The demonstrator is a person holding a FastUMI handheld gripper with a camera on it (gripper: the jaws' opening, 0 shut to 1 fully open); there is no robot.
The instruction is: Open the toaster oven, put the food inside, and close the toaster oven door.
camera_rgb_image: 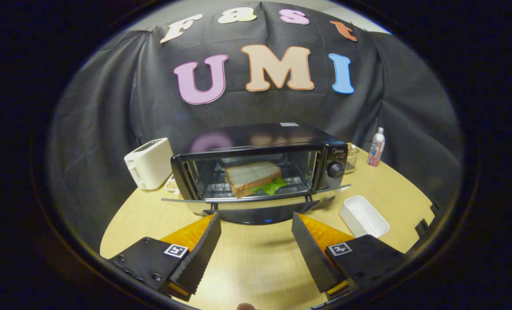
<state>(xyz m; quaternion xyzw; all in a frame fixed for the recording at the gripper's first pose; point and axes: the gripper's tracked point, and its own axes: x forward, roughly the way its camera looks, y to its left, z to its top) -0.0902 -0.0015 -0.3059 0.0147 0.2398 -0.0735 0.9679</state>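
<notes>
My tool [256, 224] hangs wide open and empty over the pale wooden bench [256, 262], its fingers just short of the black glass-fronted toaster oven [260, 170], whose door [256, 199] lies folded down. Inside, on the wire rack, sits the white-bread sandwich with green lettuce [253, 177]. A cream toaster [149, 163] stands left of the oven; what looks like a white rectangular tray [363, 216] rests to the right.

Gripper view looks level, close before the open toaster oven [260, 172].
</notes>
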